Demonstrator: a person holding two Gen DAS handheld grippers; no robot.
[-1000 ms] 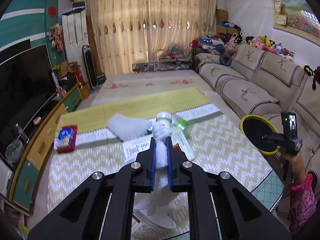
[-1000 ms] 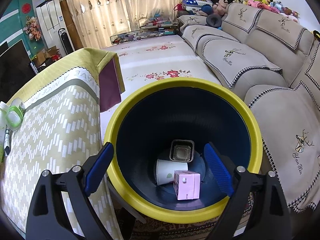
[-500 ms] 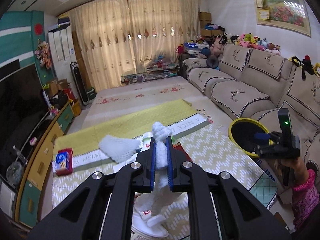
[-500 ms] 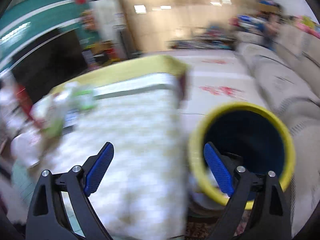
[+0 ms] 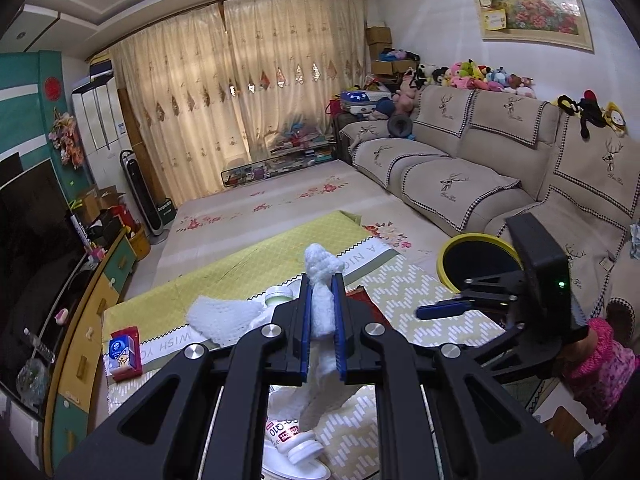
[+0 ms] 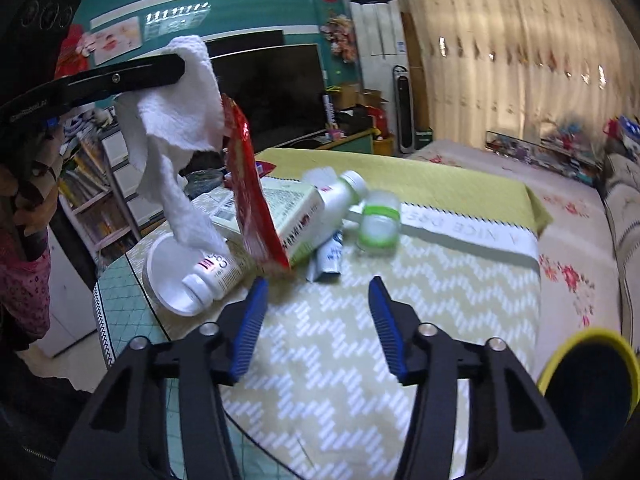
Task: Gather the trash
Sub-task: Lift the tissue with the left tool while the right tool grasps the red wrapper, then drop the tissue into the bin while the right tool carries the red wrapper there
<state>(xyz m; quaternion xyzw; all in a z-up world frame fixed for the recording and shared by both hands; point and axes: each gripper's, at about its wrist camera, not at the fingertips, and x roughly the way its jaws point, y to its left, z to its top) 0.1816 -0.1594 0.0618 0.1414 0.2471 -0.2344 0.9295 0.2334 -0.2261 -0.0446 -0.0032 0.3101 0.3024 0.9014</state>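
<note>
From the left wrist, the left gripper [image 5: 320,312] is clenched on a white tissue [image 5: 320,280], lifted clear of the table [image 5: 420,300]; the bin [image 5: 476,260] stands on the floor off to the right, by the sofa. This looks like the carry step, so the next move calls for a swing over that yellow rim before letting go.

From the right wrist, the right gripper [image 6: 316,320] has just been closing, yet nothing sits between its jaws (they grip only air). It points at the trash [image 6: 320,216], bottles and a carton, lying on the table ahead.
</note>
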